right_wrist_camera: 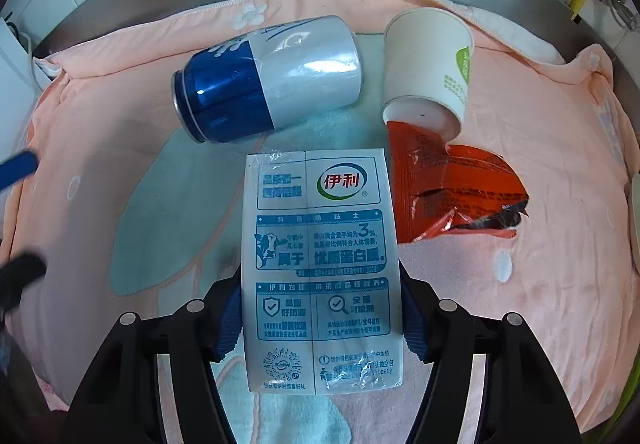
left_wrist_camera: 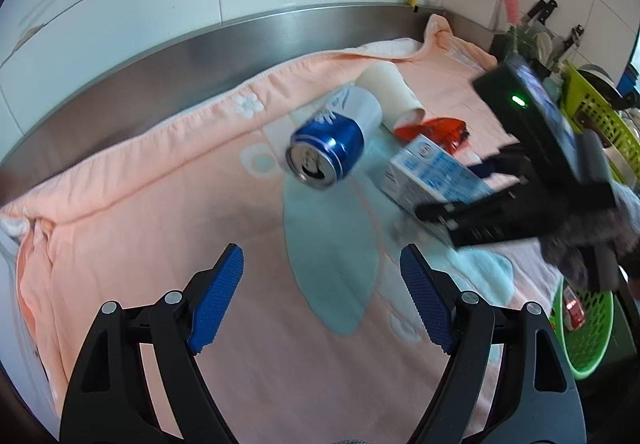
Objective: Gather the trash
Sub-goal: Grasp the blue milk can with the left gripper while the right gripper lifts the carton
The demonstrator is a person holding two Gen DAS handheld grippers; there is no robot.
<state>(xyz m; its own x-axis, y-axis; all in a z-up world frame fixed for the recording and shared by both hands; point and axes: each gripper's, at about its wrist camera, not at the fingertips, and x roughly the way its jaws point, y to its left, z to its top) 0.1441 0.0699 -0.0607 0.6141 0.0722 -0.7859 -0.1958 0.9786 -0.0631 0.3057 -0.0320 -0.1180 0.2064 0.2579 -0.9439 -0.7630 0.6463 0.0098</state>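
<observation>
A blue and white can point(left_wrist_camera: 334, 141) point(right_wrist_camera: 268, 79) lies on its side on a pink towel point(left_wrist_camera: 160, 211). A white paper cup point(left_wrist_camera: 390, 91) point(right_wrist_camera: 430, 67) lies tipped beside it, on an orange wrapper point(left_wrist_camera: 438, 129) point(right_wrist_camera: 448, 187). My right gripper point(right_wrist_camera: 322, 308) is shut on a blue and white milk carton point(right_wrist_camera: 320, 264) point(left_wrist_camera: 428, 175), its pads pressed on both sides. My left gripper point(left_wrist_camera: 322, 264) is open and empty, above the towel in front of the can.
A green basket point(left_wrist_camera: 588, 328) sits at the right edge beyond the towel. A steel backsplash point(left_wrist_camera: 224, 43) and tiled wall run behind. A green dish rack point(left_wrist_camera: 592, 103) with knives and dishes stands at the far right.
</observation>
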